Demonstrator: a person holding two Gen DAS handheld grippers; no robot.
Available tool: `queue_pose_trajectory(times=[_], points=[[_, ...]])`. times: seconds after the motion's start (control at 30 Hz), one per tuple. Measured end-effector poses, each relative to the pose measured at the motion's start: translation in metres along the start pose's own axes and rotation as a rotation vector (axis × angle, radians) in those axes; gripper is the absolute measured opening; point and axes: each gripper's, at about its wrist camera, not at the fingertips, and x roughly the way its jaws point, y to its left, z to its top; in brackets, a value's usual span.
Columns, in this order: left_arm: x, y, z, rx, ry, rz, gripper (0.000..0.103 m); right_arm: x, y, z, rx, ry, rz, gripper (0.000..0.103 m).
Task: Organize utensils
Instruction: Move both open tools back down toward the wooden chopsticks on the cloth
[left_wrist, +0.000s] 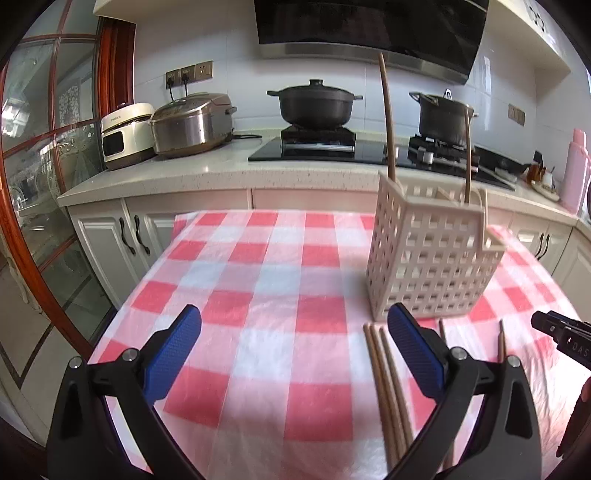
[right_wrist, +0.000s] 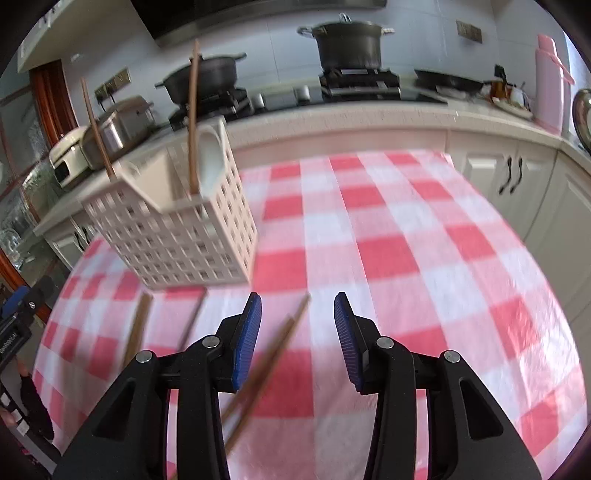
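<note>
Both hand-held grippers, left (left_wrist: 293, 345) and right (right_wrist: 297, 341), are apart and empty; a clumsy grab could roll the chopsticks (left_wrist: 388, 384) off the worktop (left_wrist: 258, 295) or bump the basket (left_wrist: 432, 258).

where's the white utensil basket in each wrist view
Left wrist view: the basket stands right of centre on the checked tablecloth, just beyond the right fingertip.
Right wrist view: the basket is at upper left, beyond the left fingertip.
Shared landmark: the chopsticks standing in it.
</note>
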Motion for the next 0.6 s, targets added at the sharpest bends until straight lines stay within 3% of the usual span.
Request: queue_pose_trajectory(times=[0.23, 0.6], points=[[0.000, -0.006, -0.025, 0.026, 0.025, 0.007, 0.098, 0.005, 0.007, -0.028, 0.002, 0.046, -0.001, 0.039], [-0.003, 0.000, -0.040, 0.021, 0.044, 0.008, 0.098, 0.017, 0.023, -0.041, -0.019, 0.108, -0.018, 0.036]])
